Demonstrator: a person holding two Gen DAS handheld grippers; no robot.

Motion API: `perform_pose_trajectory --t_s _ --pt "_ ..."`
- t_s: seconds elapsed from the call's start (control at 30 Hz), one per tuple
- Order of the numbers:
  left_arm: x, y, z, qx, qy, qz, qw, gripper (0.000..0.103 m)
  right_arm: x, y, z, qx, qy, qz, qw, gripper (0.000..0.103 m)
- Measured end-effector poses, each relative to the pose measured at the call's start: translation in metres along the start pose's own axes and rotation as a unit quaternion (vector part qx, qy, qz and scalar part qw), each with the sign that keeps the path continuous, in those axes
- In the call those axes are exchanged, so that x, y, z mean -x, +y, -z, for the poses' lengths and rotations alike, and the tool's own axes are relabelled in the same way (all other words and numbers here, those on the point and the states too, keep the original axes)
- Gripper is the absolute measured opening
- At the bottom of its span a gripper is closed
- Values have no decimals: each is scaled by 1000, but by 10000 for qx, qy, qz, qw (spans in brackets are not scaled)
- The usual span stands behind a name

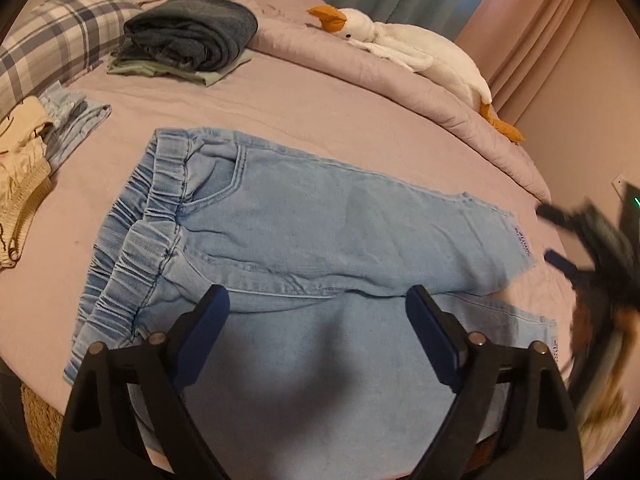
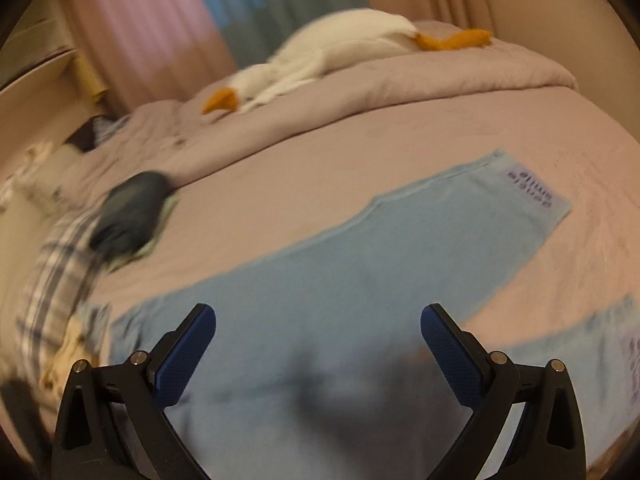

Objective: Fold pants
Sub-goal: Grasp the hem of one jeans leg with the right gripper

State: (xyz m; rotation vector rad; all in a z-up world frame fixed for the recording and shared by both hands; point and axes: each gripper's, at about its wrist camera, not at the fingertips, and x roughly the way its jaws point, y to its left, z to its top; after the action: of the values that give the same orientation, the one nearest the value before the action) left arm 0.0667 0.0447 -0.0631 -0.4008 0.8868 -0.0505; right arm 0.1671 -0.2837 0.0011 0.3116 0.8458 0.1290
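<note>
Light blue denim pants (image 1: 320,220) lie flat on the pink bed, elastic waistband to the left, both legs running right and slightly apart at the hems. My left gripper (image 1: 318,300) is open and empty, hovering over the crotch and near leg. My right gripper (image 2: 318,316) is open and empty above the legs (image 2: 360,264); this view is motion-blurred. The right gripper also shows as a dark blur at the right edge of the left wrist view (image 1: 592,248), beside the hems.
A stack of folded dark clothes (image 1: 192,36) sits at the back left, beside a plaid pillow (image 1: 52,36). More garments (image 1: 24,152) lie at the left edge. A white goose plush (image 1: 408,48) lies on the bunched duvet behind.
</note>
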Motion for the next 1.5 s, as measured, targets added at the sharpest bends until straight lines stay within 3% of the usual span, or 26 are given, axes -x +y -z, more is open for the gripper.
perform_pose_trajectory --t_s 0.17,0.3,0.43,0.5,0.53,0.57,0.6,0.63,0.7,0.73,0.8,0.9,1.03,1.17,1.27,1.4,1.5 --pt "-17 7 -3 182 259 98 9995 78 -62 -23 -55 -890 620 186 9939 102" --pt "-24 3 -3 162 368 162 9991 78 -118 -36 -84 -1112 726 1196 9839 102" --pt "-30 1 -3 135 463 187 9987 78 -175 -60 -92 -1432 1066 1766 9680 83" --pt "-34 0 -3 130 509 153 9985 78 -187 -62 -93 -1217 879 2204 9638 78" --pt "-34 1 -3 122 528 142 9984 78 -188 -58 -93 -974 731 2444 9620 63" --pt "-35 0 -3 114 543 134 9984 78 -190 -55 -92 -737 616 2711 9577 58" --pt "-35 0 -3 113 540 138 9984 78 -189 -56 -90 -746 534 2718 9580 49" --pt "-34 -1 -3 119 536 146 9984 78 -186 -58 -89 -775 463 2702 9586 31" --pt "-31 -2 -2 124 530 214 9983 78 -176 -67 -89 -856 402 2658 9594 12" --pt "-30 -2 -1 123 520 245 9983 78 -170 -75 -89 -1000 429 2412 9644 7" --pt "-25 -2 -2 202 455 345 9982 78 -148 -85 -88 -1280 358 1899 9728 6" --pt "-17 -3 -6 368 334 456 9977 78 -84 -79 -72 -1252 -181 1265 9839 6" --pt "-6 -6 -11 565 141 586 9966 78 10 -91 -18 -1536 -869 130 9842 6" --pt "-10 -15 -23 623 90 754 9952 78 57 -108 47 -1848 -1176 130 9756 6" --pt "-26 -26 -37 616 171 861 9942 78 41 -132 65 -2085 -925 325 9731 6" --pt "-62 -29 -56 758 455 789 9929 78 6 -156 81 -2417 -236 270 9697 6" --pt "-87 -28 -70 940 666 685 9910 78 11 -154 83 -2453 -273 162 9689 6"
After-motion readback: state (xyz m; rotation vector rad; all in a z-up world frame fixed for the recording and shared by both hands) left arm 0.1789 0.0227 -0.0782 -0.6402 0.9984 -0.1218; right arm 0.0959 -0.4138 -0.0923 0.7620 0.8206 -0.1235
